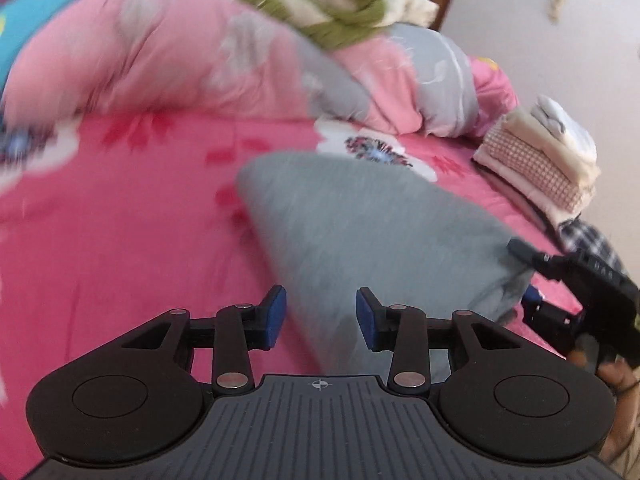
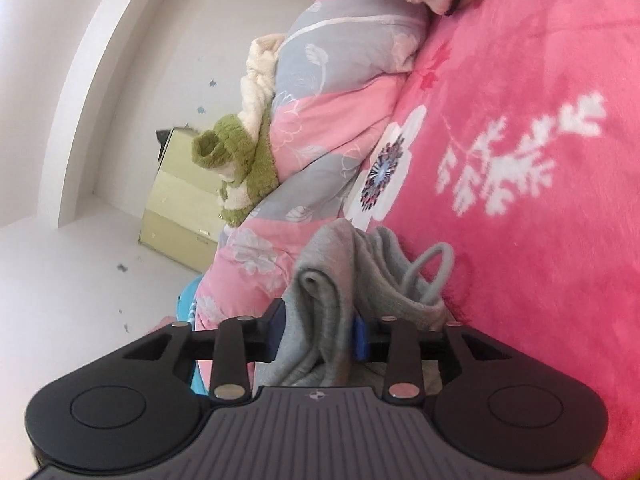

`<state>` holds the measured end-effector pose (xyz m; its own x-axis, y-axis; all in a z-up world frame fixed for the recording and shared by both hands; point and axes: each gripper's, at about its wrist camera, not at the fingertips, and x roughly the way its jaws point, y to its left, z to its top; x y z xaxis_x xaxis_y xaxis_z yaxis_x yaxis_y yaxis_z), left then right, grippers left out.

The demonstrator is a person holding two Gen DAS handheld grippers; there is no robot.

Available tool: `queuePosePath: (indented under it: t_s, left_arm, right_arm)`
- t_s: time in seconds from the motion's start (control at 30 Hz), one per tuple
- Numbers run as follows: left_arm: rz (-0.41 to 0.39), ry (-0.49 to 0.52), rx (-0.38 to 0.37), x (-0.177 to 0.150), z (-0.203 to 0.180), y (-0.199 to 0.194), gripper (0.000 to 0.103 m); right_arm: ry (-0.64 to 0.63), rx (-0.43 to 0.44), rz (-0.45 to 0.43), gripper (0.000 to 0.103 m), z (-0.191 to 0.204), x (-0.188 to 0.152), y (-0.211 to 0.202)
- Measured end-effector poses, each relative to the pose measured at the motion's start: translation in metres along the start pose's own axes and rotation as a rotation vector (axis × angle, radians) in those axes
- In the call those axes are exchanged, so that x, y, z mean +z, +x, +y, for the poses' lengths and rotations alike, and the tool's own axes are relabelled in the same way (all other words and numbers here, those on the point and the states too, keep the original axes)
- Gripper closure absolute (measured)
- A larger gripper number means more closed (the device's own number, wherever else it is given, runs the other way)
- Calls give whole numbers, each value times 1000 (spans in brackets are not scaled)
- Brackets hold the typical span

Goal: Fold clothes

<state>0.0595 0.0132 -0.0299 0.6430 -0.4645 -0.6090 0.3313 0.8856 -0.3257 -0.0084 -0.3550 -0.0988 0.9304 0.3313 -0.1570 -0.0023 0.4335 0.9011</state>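
Observation:
A grey garment (image 1: 360, 220) lies folded into a long wedge on the pink flowered bedspread (image 1: 120, 220). My left gripper (image 1: 320, 316) hovers over its near end, open, with nothing between the blue pads (image 1: 276, 312). In the left wrist view my right gripper (image 1: 526, 274) is at the garment's right end. In the right wrist view the bunched grey garment (image 2: 320, 280) stands between the fingers of my right gripper (image 2: 318, 334), which looks open, with the cloth loose between the pads. A grey drawstring loop (image 2: 432, 268) lies beside it.
A pink and grey quilt (image 1: 160, 60) is heaped along the back of the bed, with a green and cream fleece (image 1: 340, 12) on top. A stack of folded clothes (image 1: 540, 160) sits at the right edge. A person's hand (image 1: 616, 372) holds the right gripper. A pale cabinet (image 2: 180, 200) stands by the wall.

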Motion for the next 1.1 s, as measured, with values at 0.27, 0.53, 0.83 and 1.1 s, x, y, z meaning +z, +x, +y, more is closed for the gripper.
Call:
queuePosePath:
  t_s: [0.27, 0.53, 0.83, 1.1]
  left_arm:
    - [-48, -24, -153, -12, 18, 6, 65]
    - [-39, 27, -224, -17, 17, 24, 60]
    - [-45, -15, -277, -24, 29, 28, 56]
    - [-53, -27, -269, -39, 28, 32, 47]
  right_arm:
    - [26, -49, 96, 90, 1, 24, 12]
    - [-167, -99, 79, 91, 33, 18, -14]
    - [-266, -306, 80, 80, 45, 34, -17]
    - [-692, -368, 166, 82, 95, 5, 46]
